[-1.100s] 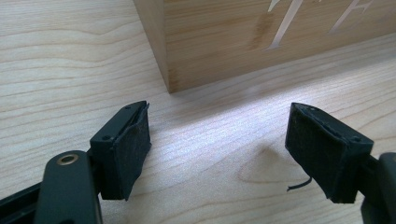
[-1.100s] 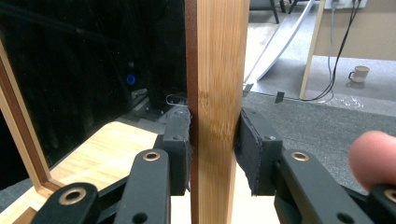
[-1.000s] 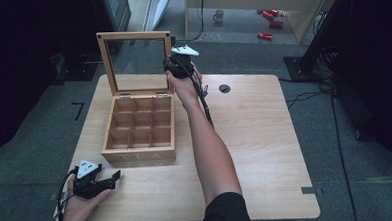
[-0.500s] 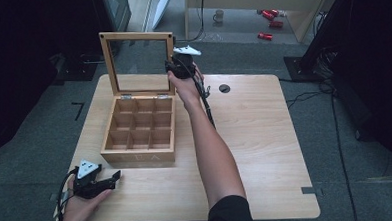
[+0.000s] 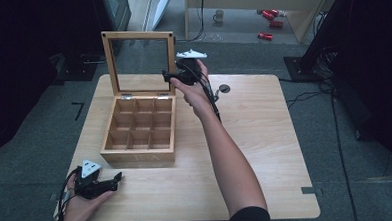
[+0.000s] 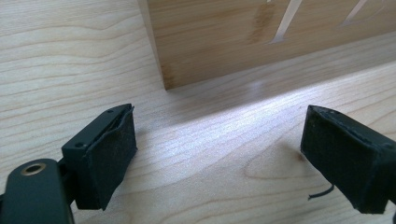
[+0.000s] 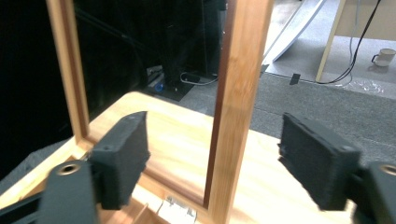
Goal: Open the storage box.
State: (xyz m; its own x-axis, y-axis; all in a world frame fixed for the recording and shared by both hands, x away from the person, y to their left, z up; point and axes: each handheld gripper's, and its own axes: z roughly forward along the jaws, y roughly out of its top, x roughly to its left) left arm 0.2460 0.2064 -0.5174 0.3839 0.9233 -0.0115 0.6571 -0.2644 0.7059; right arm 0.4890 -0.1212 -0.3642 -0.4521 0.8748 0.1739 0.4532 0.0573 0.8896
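High view: box lid (image 5: 138, 63) upright, right gripper (image 5: 175, 76) beside.

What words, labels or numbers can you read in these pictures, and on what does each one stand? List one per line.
"TEA": cut into the front wall of the wooden box, faint in the high view.
Left gripper view: pale strokes of those letters on the box front, cropped and unreadable there.
The mug and the red items on the floor: too small to tell any print.
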